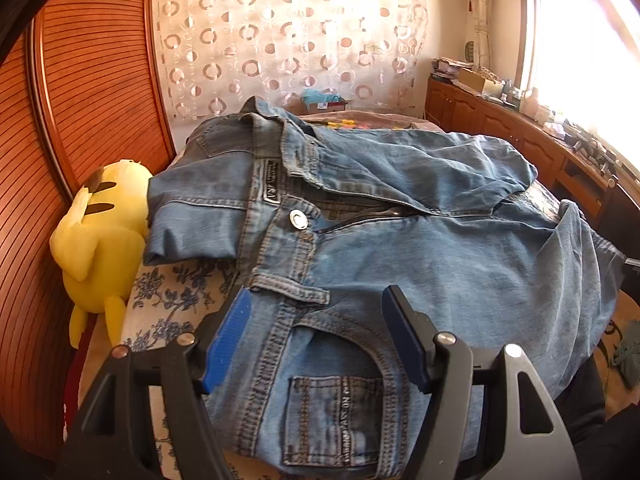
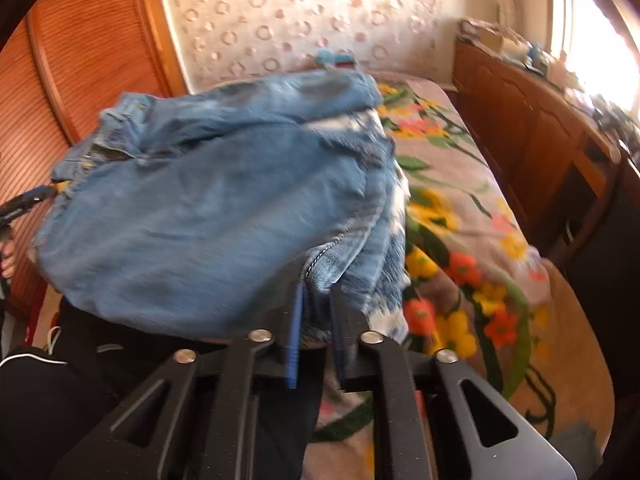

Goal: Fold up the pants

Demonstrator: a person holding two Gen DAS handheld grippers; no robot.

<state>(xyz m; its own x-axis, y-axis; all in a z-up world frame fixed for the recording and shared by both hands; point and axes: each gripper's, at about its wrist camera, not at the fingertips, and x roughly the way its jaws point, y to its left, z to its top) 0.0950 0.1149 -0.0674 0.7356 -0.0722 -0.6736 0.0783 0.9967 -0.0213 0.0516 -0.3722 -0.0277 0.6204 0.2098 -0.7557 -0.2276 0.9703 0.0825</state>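
The jeans (image 1: 400, 216) lie heaped on the bed (image 1: 168, 292), filling the middle of the left wrist view, waistband toward the left with the metal button (image 1: 298, 218) and open zipper just above centre, a back pocket (image 1: 332, 420) at the bottom edge. The left gripper (image 1: 320, 344) sits at the bottom centre of that view, released: its blue pads (image 1: 228, 344) stand wide apart over the denim near the waistband and pocket, one on each side, with cloth below them but not pinched. A yellow plush (image 1: 100, 240) lies at the left of the frame against the wooden headboard (image 1: 80, 100), touching the folded edge of the jeans. In the right wrist view, which is blurred, the jeans (image 2: 208, 216) bulk across the centre left, and the right gripper (image 2: 316, 316) at the bottom centre is clenched on a hem or edge of the denim, its fingers nearly together with a fold of fabric between them. The floral blanket (image 2: 460, 208) covers the bed to the right of the jeans. A wooden cabinet (image 2: 532, 128) runs along the right side under a bright window (image 1: 580, 40), and a patterned curtain (image 1: 288, 40) hangs across the top centre.
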